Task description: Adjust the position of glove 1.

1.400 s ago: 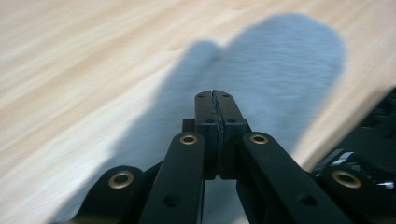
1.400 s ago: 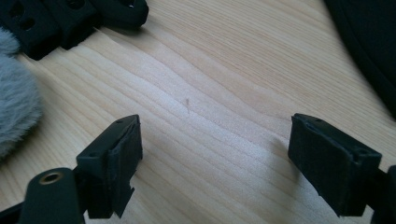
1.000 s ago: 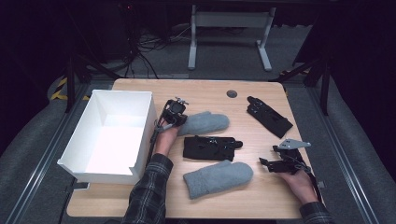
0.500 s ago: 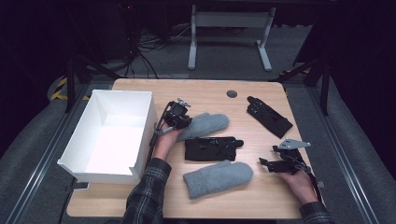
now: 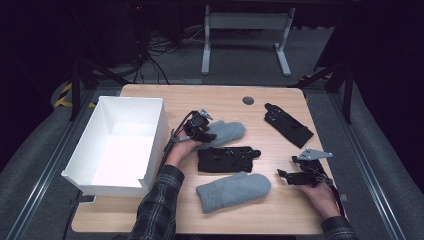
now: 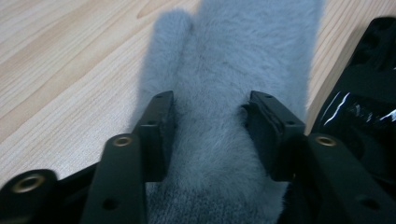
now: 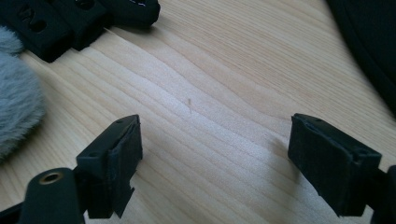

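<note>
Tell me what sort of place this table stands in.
Probably a recording lab or workshop, not a home: a wooden table on a dark floor, loose cables behind it, a metal stand, and hand-held tongs, the left tongs closed on a grey mitten.

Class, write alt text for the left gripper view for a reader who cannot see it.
Two black jaws of the left claw press into the cuff end of a fluffy grey mitten lying on a light wooden table. A glossy black glove lies beside it at the right edge.
</note>
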